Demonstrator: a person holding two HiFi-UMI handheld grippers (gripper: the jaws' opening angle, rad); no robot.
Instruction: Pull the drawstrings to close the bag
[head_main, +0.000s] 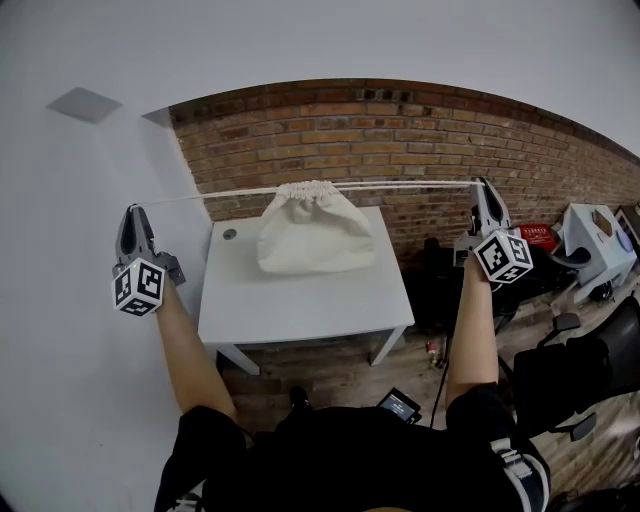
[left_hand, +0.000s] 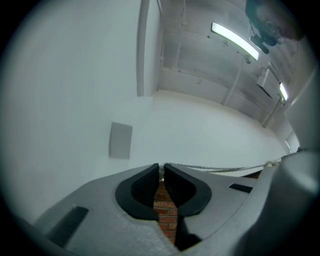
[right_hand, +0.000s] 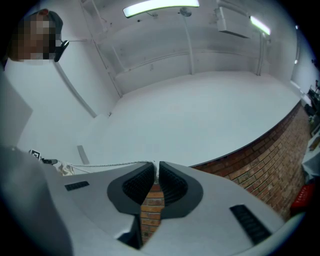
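The bag (head_main: 315, 240) sat toward the back of the table (head_main: 300, 310), its mouth already bunched tight. It hung between the two drawstrings (head_main: 215, 195), which were stretched nearly level out to either side. The left gripper (head_main: 133, 212) had its jaws pinched shut on the end of one string, and the right gripper (head_main: 481, 185) was clamped the same way on the other. In each gripper view the cord ran off sideways from between the closed pads, right at their tips.

To my eye there was little left to cinch, so the trouble lay in pulling further. Each string was caught only at the jaw tips, and a harder tug could well drag it out through the pads. If one side slipped while the other held, the bag would likely jerk sideways, tip over, or slide toward the table edge. An uneven pull would do much the same more slowly. Lifting both hands would hoist the bag off the table, and sustained strain might tear the gathered hem.
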